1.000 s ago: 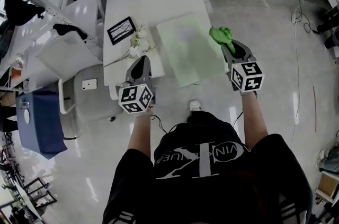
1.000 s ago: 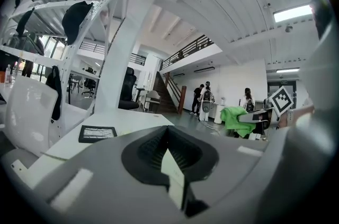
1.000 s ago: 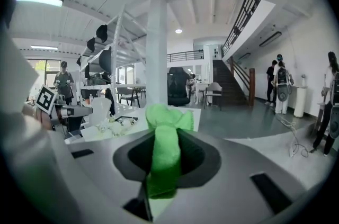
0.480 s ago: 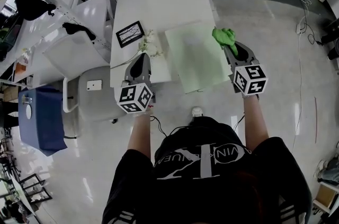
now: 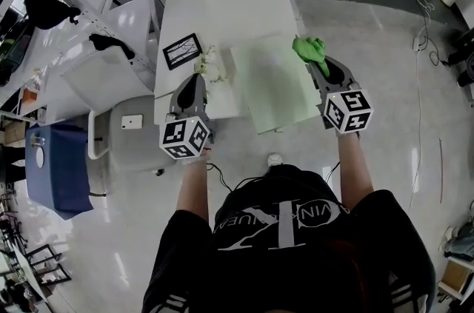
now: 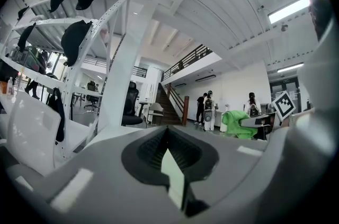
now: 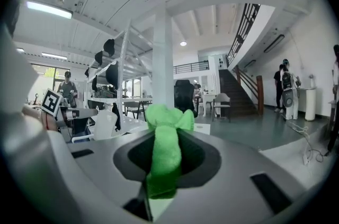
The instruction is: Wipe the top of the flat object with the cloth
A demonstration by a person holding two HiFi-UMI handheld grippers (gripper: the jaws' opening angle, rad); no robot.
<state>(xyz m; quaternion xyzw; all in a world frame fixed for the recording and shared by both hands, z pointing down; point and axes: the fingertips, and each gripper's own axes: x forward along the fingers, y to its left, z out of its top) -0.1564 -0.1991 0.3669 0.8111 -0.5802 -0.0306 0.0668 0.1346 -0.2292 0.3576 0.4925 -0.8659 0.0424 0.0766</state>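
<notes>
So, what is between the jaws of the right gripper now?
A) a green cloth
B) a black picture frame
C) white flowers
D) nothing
A: the right gripper is shut on the green cloth, which in the right gripper view stands bunched between its jaws.

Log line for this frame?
left gripper: shut, empty | right gripper: shut on green cloth | cloth at far right corner of green board | contact unclear

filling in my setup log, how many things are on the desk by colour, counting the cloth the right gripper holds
green: 2 (cloth, flat sheet)
black: 1 (frame)
white: 1 (flowers)
total: 4
</notes>
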